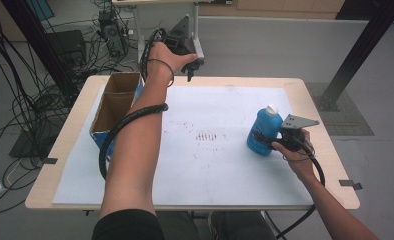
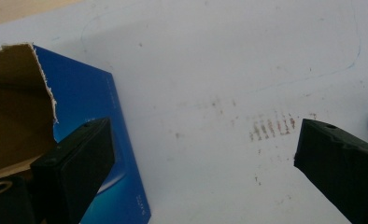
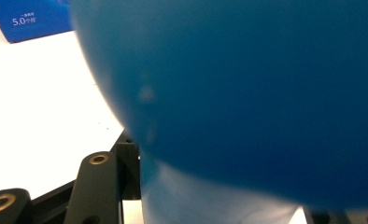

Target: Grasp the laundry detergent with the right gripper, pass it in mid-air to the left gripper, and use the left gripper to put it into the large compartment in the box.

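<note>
Right gripper (image 1: 271, 141) at the right of the frame has its fingers pinching the upright blue bottle (image 1: 265, 131), cardboard box (image 1: 116, 102) way over left, where the left gripper (image 1: 187, 62) hangs spread wide.

The blue bottle (image 1: 264, 134) looks like smooth, slightly glossy plastic, the open box (image 1: 116, 102) is raw brown cardboard inside with glossy blue print outside, and the table (image 1: 65, 145) shows matt pale wood under smudged white paper (image 1: 220, 150).
</note>
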`<act>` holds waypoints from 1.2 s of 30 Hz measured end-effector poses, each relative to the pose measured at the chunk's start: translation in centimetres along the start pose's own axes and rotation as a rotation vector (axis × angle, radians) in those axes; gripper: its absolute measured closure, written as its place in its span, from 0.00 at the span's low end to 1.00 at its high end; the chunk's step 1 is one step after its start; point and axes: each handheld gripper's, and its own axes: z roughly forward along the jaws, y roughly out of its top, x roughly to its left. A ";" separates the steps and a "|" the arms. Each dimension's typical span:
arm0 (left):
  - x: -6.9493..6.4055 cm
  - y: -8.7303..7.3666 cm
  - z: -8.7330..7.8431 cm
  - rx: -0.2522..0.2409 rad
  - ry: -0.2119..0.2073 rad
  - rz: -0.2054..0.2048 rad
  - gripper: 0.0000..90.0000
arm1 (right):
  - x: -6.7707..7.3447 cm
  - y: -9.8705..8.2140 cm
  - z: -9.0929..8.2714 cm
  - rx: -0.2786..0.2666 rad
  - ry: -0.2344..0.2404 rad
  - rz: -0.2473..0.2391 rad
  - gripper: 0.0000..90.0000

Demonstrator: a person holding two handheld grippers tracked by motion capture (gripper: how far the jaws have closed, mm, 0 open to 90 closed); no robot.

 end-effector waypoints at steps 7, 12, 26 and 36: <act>-0.1 0.0 0.0 0.001 0.001 0.003 0.06 | 0.0 0.0 0.0 -0.004 0.001 0.003 0.48; -0.2 0.0 0.0 -0.002 0.000 0.005 0.06 | 0.0 -0.1 0.0 -0.007 0.000 0.003 0.49; -0.1 -0.1 -0.2 -0.003 0.003 0.006 0.06 | 0.0 -0.1 0.0 -0.009 0.001 0.012 0.50; -0.2 -0.1 -0.3 0.002 0.001 0.011 0.06 | 0.0 -0.1 0.0 -0.008 0.001 0.014 0.50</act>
